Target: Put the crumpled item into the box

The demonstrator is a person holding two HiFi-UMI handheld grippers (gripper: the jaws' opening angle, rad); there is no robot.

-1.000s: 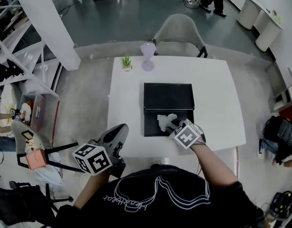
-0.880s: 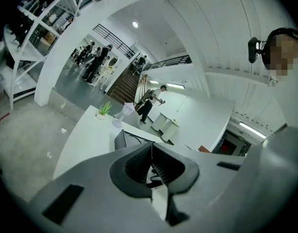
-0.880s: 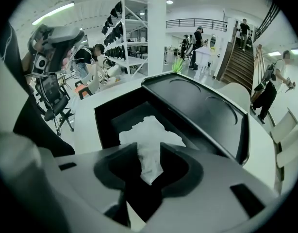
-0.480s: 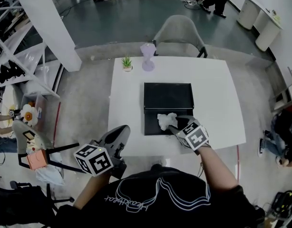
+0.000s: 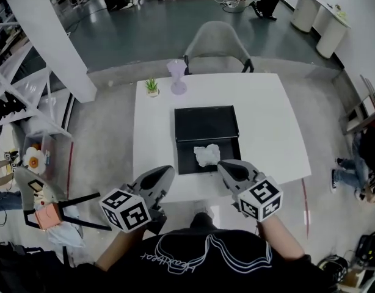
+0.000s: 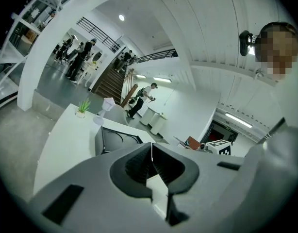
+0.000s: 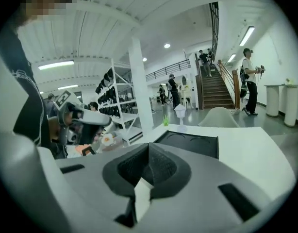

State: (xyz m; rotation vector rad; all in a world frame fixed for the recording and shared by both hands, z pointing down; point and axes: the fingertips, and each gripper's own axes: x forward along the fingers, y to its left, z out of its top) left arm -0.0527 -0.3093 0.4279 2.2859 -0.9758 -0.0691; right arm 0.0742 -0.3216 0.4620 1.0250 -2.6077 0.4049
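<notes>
- The black box point(image 5: 206, 122) lies open at the middle of the white table point(image 5: 270, 124).
- The white crumpled item point(image 5: 206, 155) rests inside the box, in its lower half as seen in the head view.
- The right gripper point(image 5: 224, 166) sits in the lower middle of the frame. Its tip is just beside the item at the box's lower right corner. Its fingers point(image 7: 163, 169) are pressed together with nothing between them.
- The left gripper point(image 5: 165, 171) hangs at the table's lower edge, left of the box and apart from it. Its fingers point(image 6: 132, 166) meet in a thin seam and are empty.
- A small potted plant point(image 5: 152, 86) and a pale lilac vase point(image 5: 178, 78) stand by the table's upper left edge.
- A grey chair point(image 5: 217, 41) stands above the table.
</notes>
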